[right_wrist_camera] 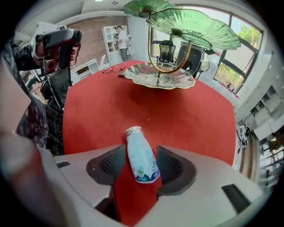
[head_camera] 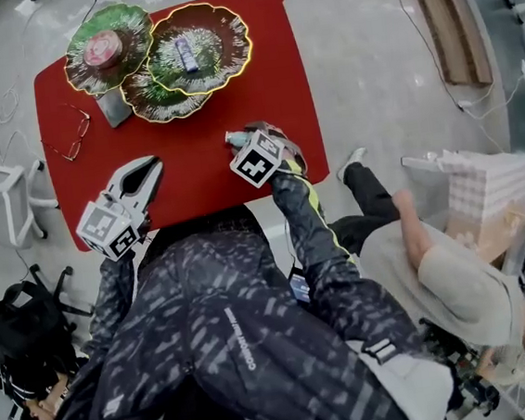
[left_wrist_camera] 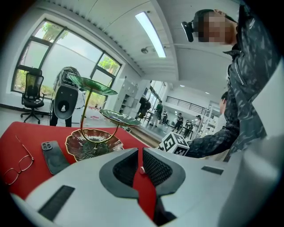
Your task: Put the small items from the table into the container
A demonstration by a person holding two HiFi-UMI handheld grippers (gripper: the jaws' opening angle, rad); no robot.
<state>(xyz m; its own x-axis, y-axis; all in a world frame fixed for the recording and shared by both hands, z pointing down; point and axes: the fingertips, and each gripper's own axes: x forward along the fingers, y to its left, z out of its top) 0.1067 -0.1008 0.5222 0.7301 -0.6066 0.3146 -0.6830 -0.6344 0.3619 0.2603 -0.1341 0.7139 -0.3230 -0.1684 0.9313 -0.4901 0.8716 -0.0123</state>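
Note:
A small white bottle [right_wrist_camera: 141, 156] with a silver cap lies on its side on the red table [right_wrist_camera: 133, 106]. My right gripper [right_wrist_camera: 141, 150] points steeply down over it, open, with a pad on each side and a thin gap at both. In the head view the bottle [head_camera: 234, 138] peeks out beside that gripper's marker cube. My left gripper [head_camera: 149, 164] hovers over the table's near left part, jaws closed to a thin slit with nothing in them. The three-tier leaf-plate stand [head_camera: 165, 64] holds a pink round item [head_camera: 104, 48] and a dark bar [head_camera: 187, 52].
A dark phone [left_wrist_camera: 53, 156] and a pair of glasses [left_wrist_camera: 17, 164] lie on the table left of the stand's low plate [left_wrist_camera: 93, 142]. A person [head_camera: 437, 275] sits on the floor to the right. A black bag [head_camera: 15, 338] sits at the left.

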